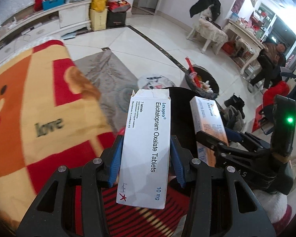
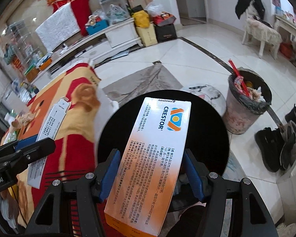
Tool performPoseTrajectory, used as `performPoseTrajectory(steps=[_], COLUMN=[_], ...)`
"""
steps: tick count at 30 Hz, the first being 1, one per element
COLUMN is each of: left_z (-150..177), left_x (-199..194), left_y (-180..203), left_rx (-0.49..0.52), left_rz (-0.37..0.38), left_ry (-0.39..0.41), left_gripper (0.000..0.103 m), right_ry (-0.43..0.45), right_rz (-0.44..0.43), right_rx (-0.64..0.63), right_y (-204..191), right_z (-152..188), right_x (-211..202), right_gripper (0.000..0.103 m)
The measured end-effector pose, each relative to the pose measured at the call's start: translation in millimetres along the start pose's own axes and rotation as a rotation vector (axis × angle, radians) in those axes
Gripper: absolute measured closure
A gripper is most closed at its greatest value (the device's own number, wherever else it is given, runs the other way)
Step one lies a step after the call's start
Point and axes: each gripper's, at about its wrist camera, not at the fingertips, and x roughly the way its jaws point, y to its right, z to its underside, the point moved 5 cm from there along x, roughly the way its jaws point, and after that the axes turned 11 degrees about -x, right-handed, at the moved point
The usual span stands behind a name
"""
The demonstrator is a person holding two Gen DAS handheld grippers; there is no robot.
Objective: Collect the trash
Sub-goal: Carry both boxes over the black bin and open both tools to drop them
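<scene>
I have a carton in each gripper. My left gripper (image 1: pixel 146 158) is clamped on the white Lexapro box (image 1: pixel 146 150), the blue pads pressing its two long sides, its torn top flap pointing away from me. My right gripper (image 2: pixel 152 169) holds the orange-and-white Crestor box (image 2: pixel 154 154) the same way, by its long edges. In the left wrist view the right gripper sits just beside the left one, both cartons up in the air over a round black stool top (image 2: pixel 207 130).

The bin (image 2: pixel 248 108) stands on the tiled floor ahead and to the right, lined with a dark bag and already heaped with wrappers, with a red stick poking out. Neither carton is over it yet; I judge the pickup half of this round as done and the carry and drop as still to come.

More is left behind on the blanket-covered tabletop (image 2: pixel 55 130): some crumpled scraps and small packets near its far left edge, though I cannot tell exactly what they are. So I would expect at least one more trip after these two boxes go in.
</scene>
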Motion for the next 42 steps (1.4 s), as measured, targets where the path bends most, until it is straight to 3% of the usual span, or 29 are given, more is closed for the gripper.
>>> performPoseTrajectory(steps=[9,19,22,24,30,42], left_z=[-4,-6,-7,-6,-4,4], left_x=[27,27,28,28,20,-10], left_y=[13,16,17,17,14,-20], left_rx=[-0.011,-0.016,-0.017,-0.020,-0.036,-0.091], left_rz=[0.031,0.058,0.066,0.076,0.091,0.002], left_ry=[-0.022,-0.017,-0.022,-0.027,-0.028,0.020], left_gripper=[0.058,0.057,0.055,0.045,0.042,0.042], right_ry=[-0.023,-0.031,-0.035,-0.032,-0.016,-0.032], right_rz=[0.008,0.008,0.009,0.007,0.005,-0.023], right_rx=[0.049,0.052,0.079,0.103,0.133,0.063], right_y=[19,22,26,29,33,-2], right_z=[0,2,3,4,6,12], right_x=[9,14,14,12,2,3], right_gripper=[0.041,0.041,0.035,0.023,0.023,0.023])
